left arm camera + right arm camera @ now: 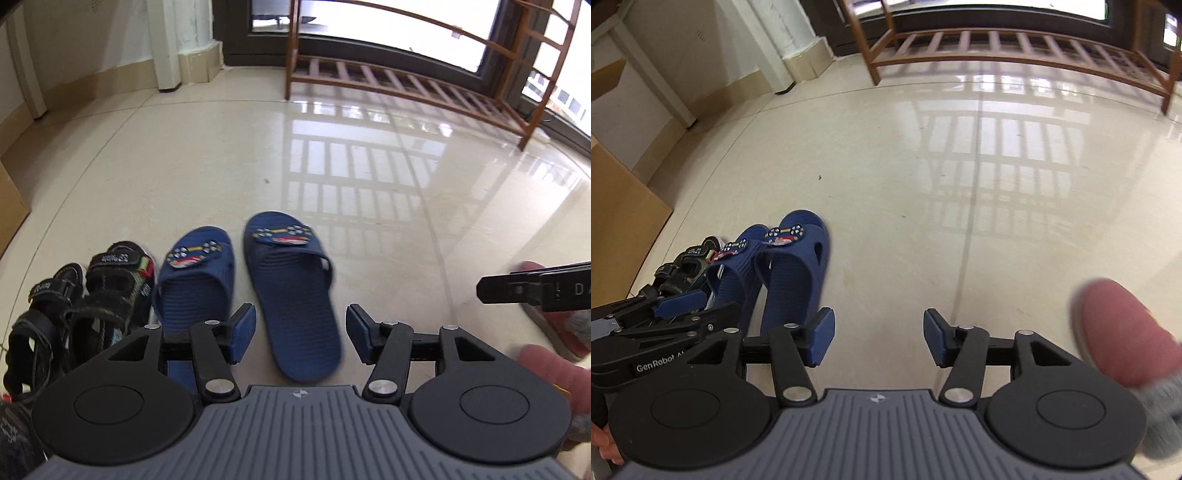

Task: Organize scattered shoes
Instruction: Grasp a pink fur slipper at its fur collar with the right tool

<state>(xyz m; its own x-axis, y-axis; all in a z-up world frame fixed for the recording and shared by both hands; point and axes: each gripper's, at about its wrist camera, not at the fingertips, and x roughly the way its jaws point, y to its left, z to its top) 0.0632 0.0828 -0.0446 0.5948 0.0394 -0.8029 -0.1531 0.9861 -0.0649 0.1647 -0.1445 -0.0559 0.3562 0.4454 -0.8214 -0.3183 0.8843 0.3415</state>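
1. Writing: in the right wrist view, white lettering "GenRobot" reads along the body of the left gripper point(674, 308), which enters from the lower left edge. In the left wrist view, the letters "DA" show on the right gripper point(484, 290) at the right edge, cut off by the frame. The strap labels on the black sandals point(70, 306) are too small to read.
2. Surface and room: a glossy cream tiled floor point(258, 155) mirrors the window light. A wooden slatted shoe rack point(399, 79) stands along the top of the frame before dark-framed windows. A brown cardboard panel point(617, 221) leans at the left edge.
3. Count: two blue slippers point(295, 291) with cartoon patches on the straps lie side by side, toes up-frame, in the lower centre of the left wrist view. Two black sandals sit just left of them, close together. Pink slippers point(554, 332) with grey trim show at the lower right, blurred; two pink shapes are visible there.
4. Grippers: the left gripper point(301, 334) has its blue pads spread apart, with the heel of the right-hand blue slipper seen in the gap below but not touched by either pad. The right gripper point(879, 338) is likewise spread, with only bare floor between its pads.
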